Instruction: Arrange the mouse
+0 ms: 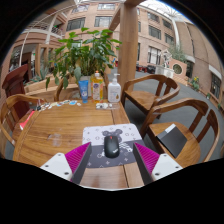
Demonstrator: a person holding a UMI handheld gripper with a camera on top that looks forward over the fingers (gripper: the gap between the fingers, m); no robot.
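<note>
resting on mouse mat [113,133], mouse [111,146] between open gripper [112,157] fingers

The gripper [111,158] shows two fingers, each bearing a magenta pad [77,156] on its inner face; the pads are wedge-shaped, tapering to points toward the tips. Outside each pad runs a pale, whitish finger body [57,168], smooth and unmarked

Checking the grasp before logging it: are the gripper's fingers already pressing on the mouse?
No. The mouse lies on the mouse pad between the open gripper fingers, with a gap on each side.
</note>
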